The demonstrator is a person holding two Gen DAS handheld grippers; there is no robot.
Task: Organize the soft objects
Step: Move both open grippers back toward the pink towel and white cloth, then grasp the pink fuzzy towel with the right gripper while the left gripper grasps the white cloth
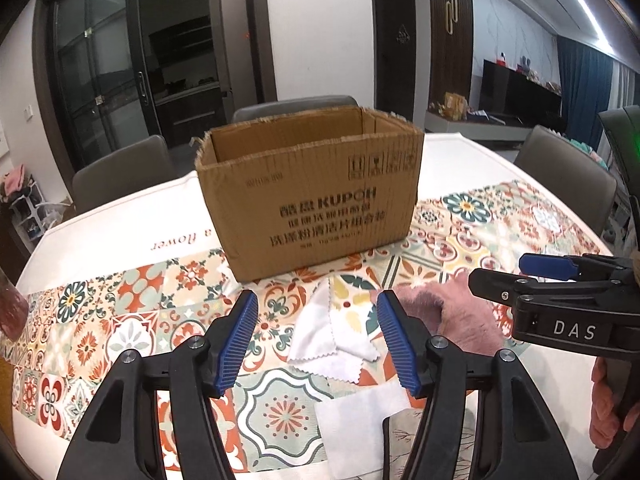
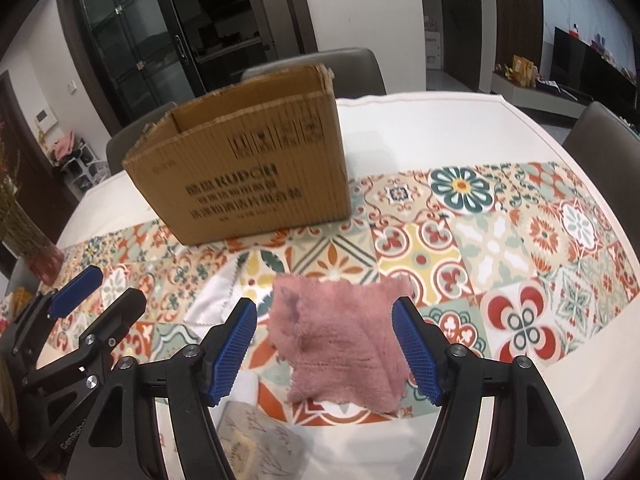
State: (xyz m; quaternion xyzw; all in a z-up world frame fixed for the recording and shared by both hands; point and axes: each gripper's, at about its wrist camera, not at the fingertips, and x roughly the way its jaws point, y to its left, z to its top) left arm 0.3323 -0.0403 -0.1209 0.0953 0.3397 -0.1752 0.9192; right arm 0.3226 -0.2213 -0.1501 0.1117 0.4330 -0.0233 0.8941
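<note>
Right wrist view shows the pink towel point(image 2: 340, 344) lying flat on the patterned tablecloth point(image 2: 520, 240) in front of the open cardboard box point(image 2: 248, 184); it looks light, limp and fuzzy, so a pinch on an edge or a bunched fold should hold best. The right gripper point(image 2: 324, 352) angles down over it, jaws wide and empty, straddling the towel. The left gripper point(image 1: 316, 344), also tilted down, wide and empty, frames the thin white cloth point(image 1: 332, 336) just beside the towel.
</note>
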